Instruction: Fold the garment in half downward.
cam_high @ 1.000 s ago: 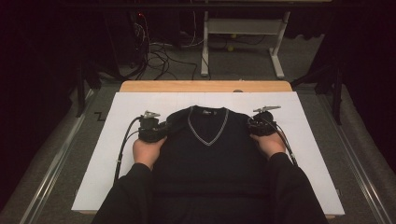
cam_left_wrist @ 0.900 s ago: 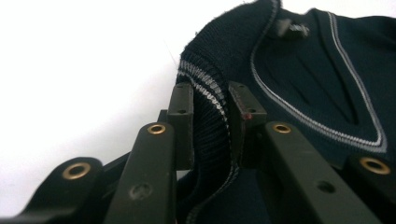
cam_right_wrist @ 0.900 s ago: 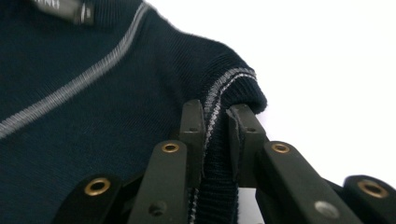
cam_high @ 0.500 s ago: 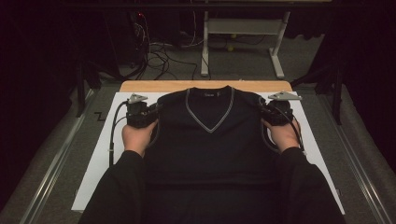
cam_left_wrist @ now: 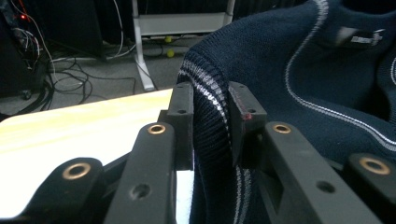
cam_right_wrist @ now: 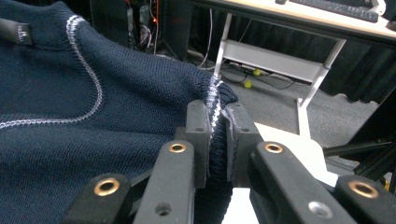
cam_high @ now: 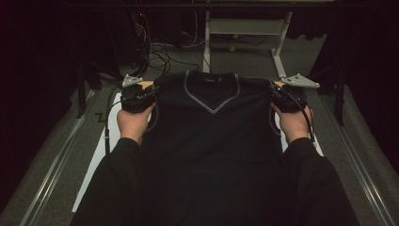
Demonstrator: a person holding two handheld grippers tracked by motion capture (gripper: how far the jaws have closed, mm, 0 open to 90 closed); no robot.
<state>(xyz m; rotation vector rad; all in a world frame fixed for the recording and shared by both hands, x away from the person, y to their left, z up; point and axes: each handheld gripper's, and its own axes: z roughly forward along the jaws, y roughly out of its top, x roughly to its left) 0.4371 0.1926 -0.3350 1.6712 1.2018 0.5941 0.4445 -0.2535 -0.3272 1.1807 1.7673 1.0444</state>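
Note:
A dark navy knit sweater with a grey-striped V-neck hangs stretched between my two grippers, front toward the high view, and covers most of the table. My left gripper is shut on its left shoulder edge; in the left gripper view the striped ribbed armhole trim is squeezed between the pads. My right gripper is shut on the other shoulder, and in the right gripper view the jaws pinch the striped trim. Both hands hold the garment up level with each other.
The white table sheet peeks out beside the sweater, with a pale wooden edge beyond it. A white desk frame, floor cables and small yellow balls lie behind the table. Metal rails run along both sides.
Both grippers have risen and spread apart with the sweater's shoulders in them. The sweater has come up off the table and now hangs stretched wide.

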